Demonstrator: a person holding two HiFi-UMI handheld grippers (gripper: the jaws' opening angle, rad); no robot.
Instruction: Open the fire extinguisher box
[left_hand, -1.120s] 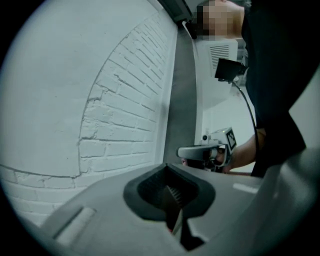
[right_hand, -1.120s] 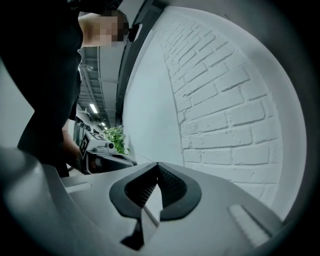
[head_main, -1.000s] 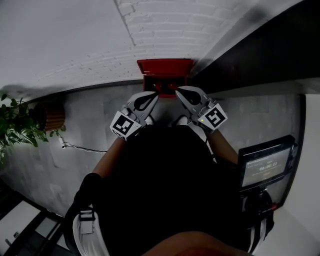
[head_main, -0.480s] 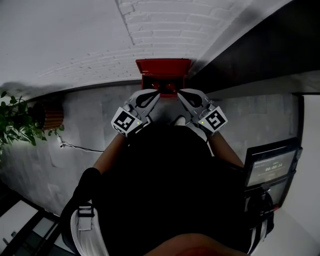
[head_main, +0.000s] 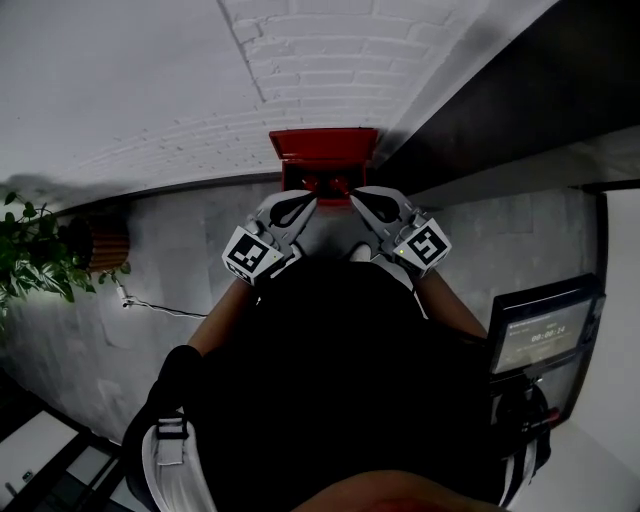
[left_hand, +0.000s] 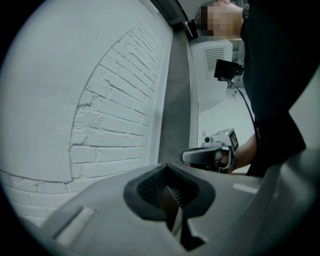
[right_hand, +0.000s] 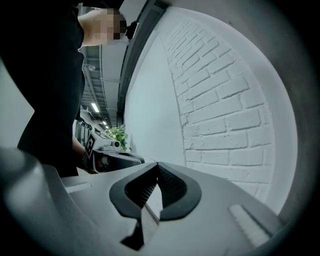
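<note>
The red metal fire extinguisher box (head_main: 322, 143) sits far ahead against the white brick wall (head_main: 300, 60), and my left tongs (head_main: 311, 196) and right tongs (head_main: 352, 192), both shut tight and empty, could slip off its near edge because closed tips grab nothing.

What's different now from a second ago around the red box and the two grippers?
Almost nothing. The left gripper and right gripper keep their tips at the front of the red box, jaws shut and empty; nothing was gripped or released. Only the head view drifted, so box and grippers sit slightly lower in the picture.
</note>
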